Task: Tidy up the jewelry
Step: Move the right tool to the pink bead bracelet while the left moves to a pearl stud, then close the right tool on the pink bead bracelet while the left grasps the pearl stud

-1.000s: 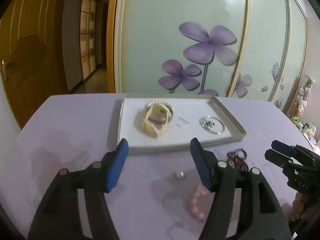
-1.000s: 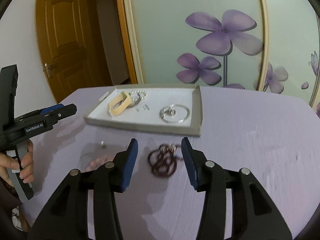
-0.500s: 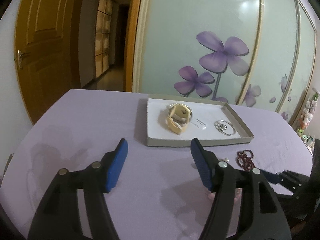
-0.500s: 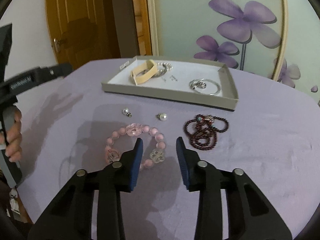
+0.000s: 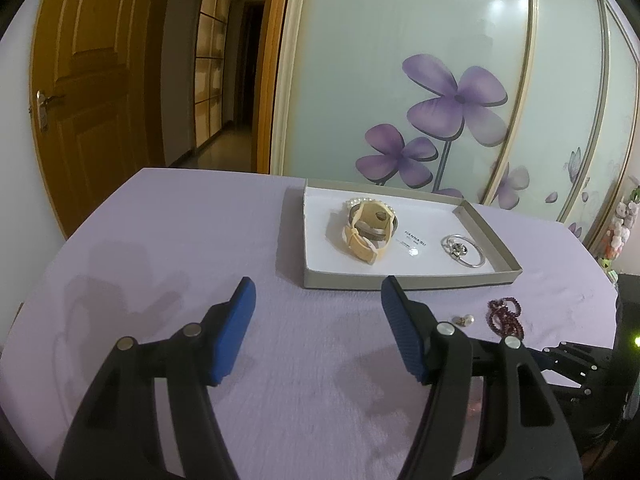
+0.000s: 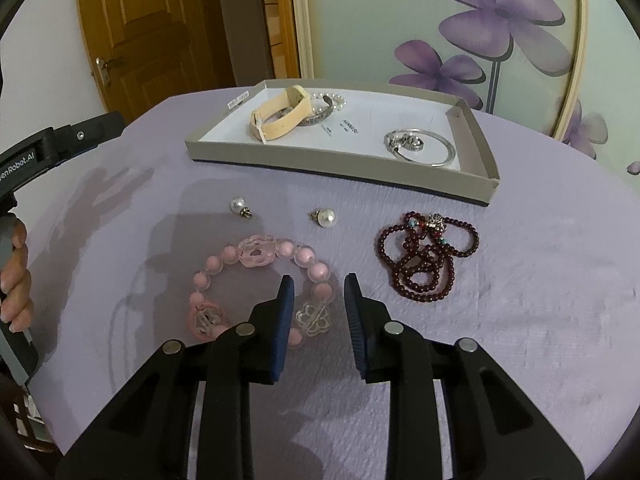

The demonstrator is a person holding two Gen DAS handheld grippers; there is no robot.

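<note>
A: Closing in with the right gripper [image 6: 318,280], narrow but not pinching yet. Straddling the near-right arc of the pink bead bracelet [image 6: 256,256], which lies flat on the purple cloth [image 6: 540,280] in front of the tray [image 6: 332,164].

B: Risky how?

A: Could land on a round bead and squirt it sideways. Could also catch only the clear flower charm [image 6: 314,316] and lift the loop lopsided. Looks like a loose string of beads, so probably swings once off the cloth.

B: And the other claw?

A: Held wide on the left gripper [image 5: 318,292], nothing between, over bare cloth short of the tray. Well apart from the bracelet, so no clash likely.

B: Anything in the path?

A: Two pearl earrings [image 6: 240,205] [image 6: 326,217], right between bracelet and tray. Easy to knock or roll with a low, dangling loop. Then the tray's near wall: must clear it, or risk snagging beads on the rim.

B: To the side?

A: Dark red bead strand [image 6: 424,256], near on the right but not touching. Only a worry with a wide sideways swing.

B: Room inside?

A: Cream watch [image 6: 280,118] at the left, tangled with other bands; silver bangle [image 6: 420,146] at the right. Bare white floor between, best aimed for.
</note>
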